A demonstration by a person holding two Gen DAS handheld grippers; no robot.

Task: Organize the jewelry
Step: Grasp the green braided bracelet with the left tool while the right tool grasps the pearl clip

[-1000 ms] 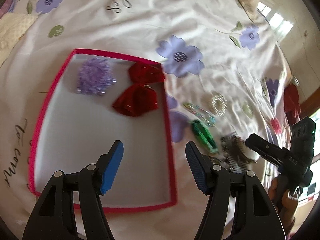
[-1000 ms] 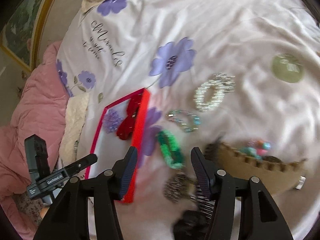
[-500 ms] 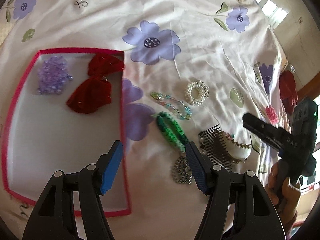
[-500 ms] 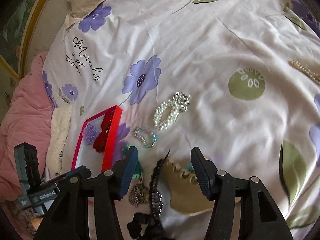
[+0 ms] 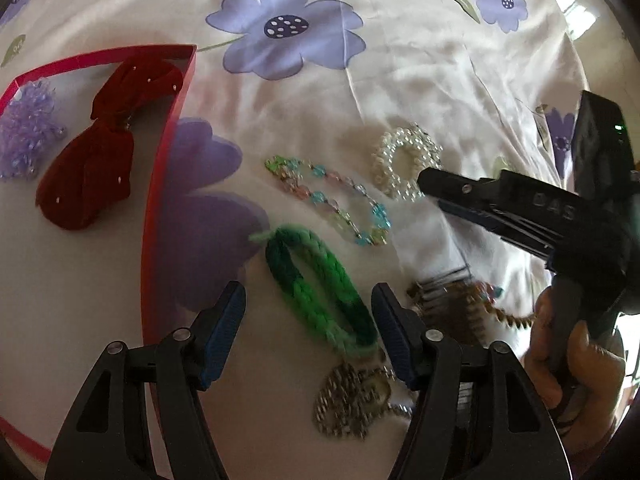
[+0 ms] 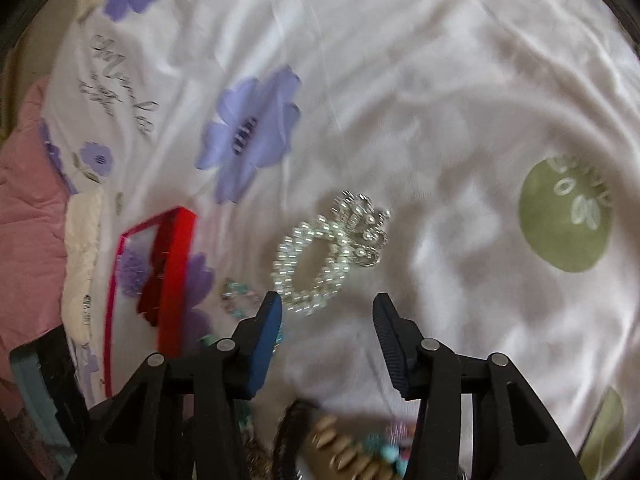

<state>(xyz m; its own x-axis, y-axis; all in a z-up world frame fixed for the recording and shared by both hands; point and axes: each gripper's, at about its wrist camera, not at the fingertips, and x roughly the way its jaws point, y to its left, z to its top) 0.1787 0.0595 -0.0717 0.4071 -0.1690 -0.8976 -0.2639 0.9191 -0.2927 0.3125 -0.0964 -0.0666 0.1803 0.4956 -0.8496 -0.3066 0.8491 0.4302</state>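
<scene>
Bed sheet [image 5: 400,80]: I use it as my sorting ground; loose pieces lie scattered on it.
Pink tray [image 5: 160,184]: my collecting place; red bow [image 5: 88,168] and lilac scrunchie [image 5: 24,136] lie inside.
Left claw [image 5: 308,332]: spread, pinching nothing, straddling the green braided band [image 5: 316,292], likely my next pick.
Right claw [image 6: 326,332]: closing, nothing between its jaws; poised near the pearl bracelet [image 6: 320,256].
Bead chain [image 5: 336,200]: on the sheet between band and bracelet.

1. Left wrist cam peers steeply down, close over the bedsheet [image 5: 400,80], red tray [image 5: 168,152] at left.
2. Right wrist cam does likewise; both catch the pearl bracelet [image 6: 316,256] and tray.
</scene>
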